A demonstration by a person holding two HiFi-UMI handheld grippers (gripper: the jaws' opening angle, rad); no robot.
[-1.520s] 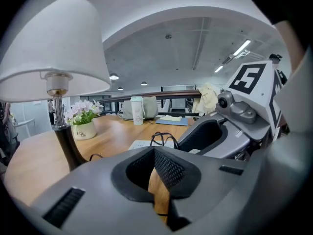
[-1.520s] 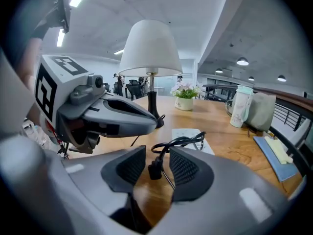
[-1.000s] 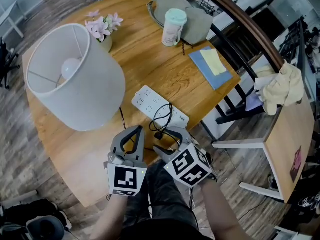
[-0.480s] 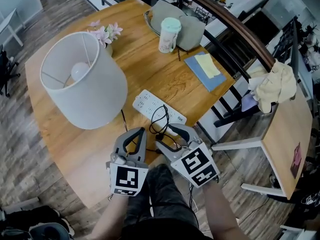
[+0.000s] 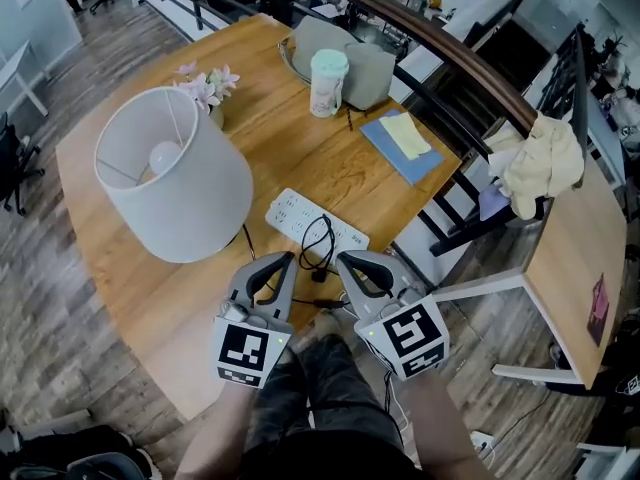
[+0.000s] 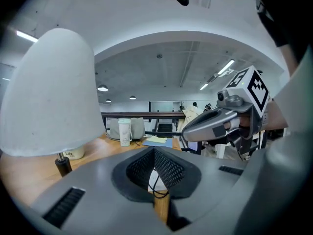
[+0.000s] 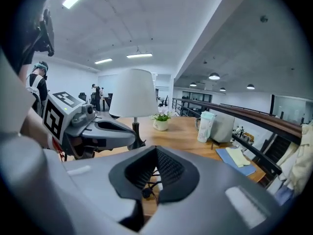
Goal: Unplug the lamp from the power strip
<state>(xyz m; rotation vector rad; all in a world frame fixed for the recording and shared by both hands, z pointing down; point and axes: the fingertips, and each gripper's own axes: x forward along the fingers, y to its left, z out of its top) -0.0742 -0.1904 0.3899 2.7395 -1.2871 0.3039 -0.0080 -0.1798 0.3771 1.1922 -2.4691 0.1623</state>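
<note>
The lamp (image 5: 175, 173), with its white shade, stands on the round wooden table (image 5: 120, 288). In front of it lies the white power strip (image 5: 315, 223). A black cord (image 5: 318, 240) loops over the strip, and its plug (image 5: 318, 275) lies loose on the wood beside it. My left gripper (image 5: 284, 259) hovers shut and empty just left of the plug. My right gripper (image 5: 343, 258) has just been closing and is now shut with nothing between its pads, just right of the plug. In the right gripper view the plug (image 7: 146, 193) shows below the closed jaws.
At the back of the table are a cup with a mint lid (image 5: 327, 80), a grey bag (image 5: 365, 58), a blue notebook with yellow notes (image 5: 405, 146) and a small flower pot (image 5: 208, 90). A black chair (image 5: 465, 223) and a side table with a cloth (image 5: 545, 163) stand on the right.
Both grippers have lifted and drawn back from the strip. The right gripper's jaws, open around the cord before, have closed empty. The plug stays on the table.
</note>
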